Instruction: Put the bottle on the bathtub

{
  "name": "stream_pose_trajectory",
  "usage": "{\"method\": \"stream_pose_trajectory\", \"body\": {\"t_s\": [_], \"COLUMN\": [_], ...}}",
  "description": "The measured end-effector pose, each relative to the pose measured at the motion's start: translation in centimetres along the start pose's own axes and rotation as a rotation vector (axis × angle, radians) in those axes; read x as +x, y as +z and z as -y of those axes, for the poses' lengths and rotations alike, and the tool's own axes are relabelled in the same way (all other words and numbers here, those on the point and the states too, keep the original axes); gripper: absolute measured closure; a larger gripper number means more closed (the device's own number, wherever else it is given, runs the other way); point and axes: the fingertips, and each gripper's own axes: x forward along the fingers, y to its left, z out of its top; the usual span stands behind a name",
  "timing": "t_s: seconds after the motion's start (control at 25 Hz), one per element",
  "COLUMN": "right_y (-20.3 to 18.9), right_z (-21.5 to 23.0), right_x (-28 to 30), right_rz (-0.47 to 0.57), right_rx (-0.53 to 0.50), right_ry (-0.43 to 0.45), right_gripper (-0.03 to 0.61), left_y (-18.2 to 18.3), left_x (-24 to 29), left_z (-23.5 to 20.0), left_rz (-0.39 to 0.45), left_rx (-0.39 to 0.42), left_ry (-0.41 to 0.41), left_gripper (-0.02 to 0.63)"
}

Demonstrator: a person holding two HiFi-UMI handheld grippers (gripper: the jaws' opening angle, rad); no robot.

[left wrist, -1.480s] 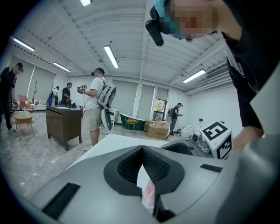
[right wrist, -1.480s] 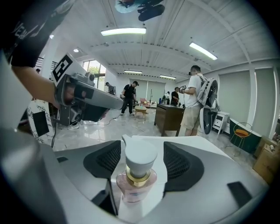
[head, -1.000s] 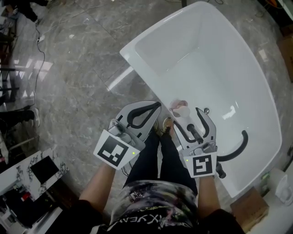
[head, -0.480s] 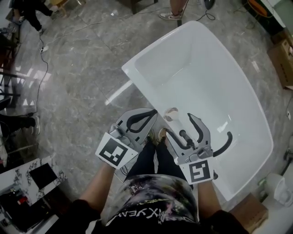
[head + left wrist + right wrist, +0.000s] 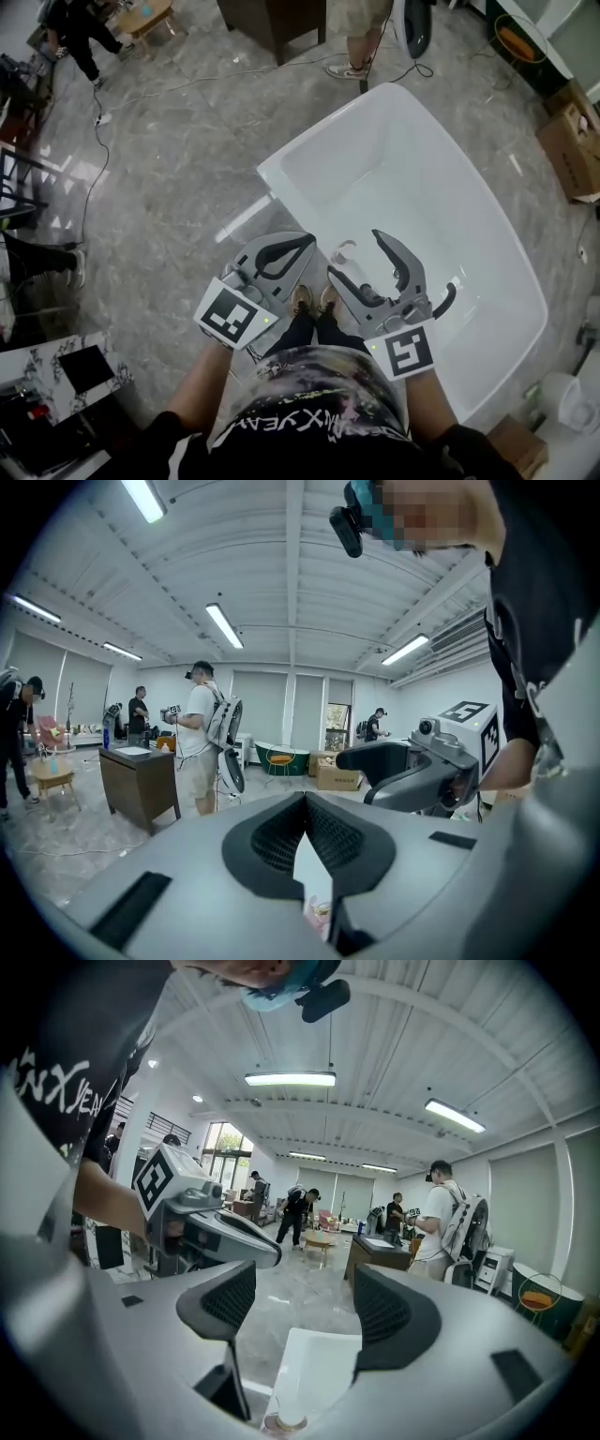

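Observation:
A small clear bottle [image 5: 345,251] with a pale cap stands upright on the near rim of the white bathtub [image 5: 269,174]. My right gripper [image 5: 354,255] hangs open above it, apart from it. In the right gripper view the bottle [image 5: 284,1419] shows low between the wide-open jaws of the right gripper [image 5: 302,1302], with the bathtub [image 5: 319,1358] beyond. My left gripper [image 5: 308,240] is shut on nothing, left of the bottle. In the left gripper view the left gripper [image 5: 305,797] has its tips together, and the bottle [image 5: 322,913] peeks through the gap below.
A black curved hose [image 5: 446,299] lies in the tub by my right gripper. My shoes [image 5: 313,299] stand on the marble floor at the rim. A cable [image 5: 169,89], a dark cabinet [image 5: 272,19], a standing person [image 5: 354,28] and cardboard boxes [image 5: 567,141] surround the tub.
Both grippers have drawn back and up from the tub, and the head view now takes in more of the room. The bottle stays on the rim. The right jaws stay open.

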Motion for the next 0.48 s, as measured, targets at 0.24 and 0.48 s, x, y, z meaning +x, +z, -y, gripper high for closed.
{"method": "stream_pose_trajectory", "body": {"t_s": [0.24, 0.48], "right_y": [2.6, 3.7], "right_z": [0.3, 0.8], "right_x": [0.2, 0.9], "right_rz": [0.024, 0.049], "right_rx": [-0.023, -0.035], "right_ry": [0.025, 0.037], "right_gripper": [0.264, 0.265], "left_y": [1.6, 2.7], "left_x": [-0.4, -0.2], "left_z": [-0.4, -1.0], "left_rz": [0.005, 0.019], "left_rx": [0.014, 0.023], "left_ry": [0.015, 0.026], "left_gripper": [0.6, 0.6]}}
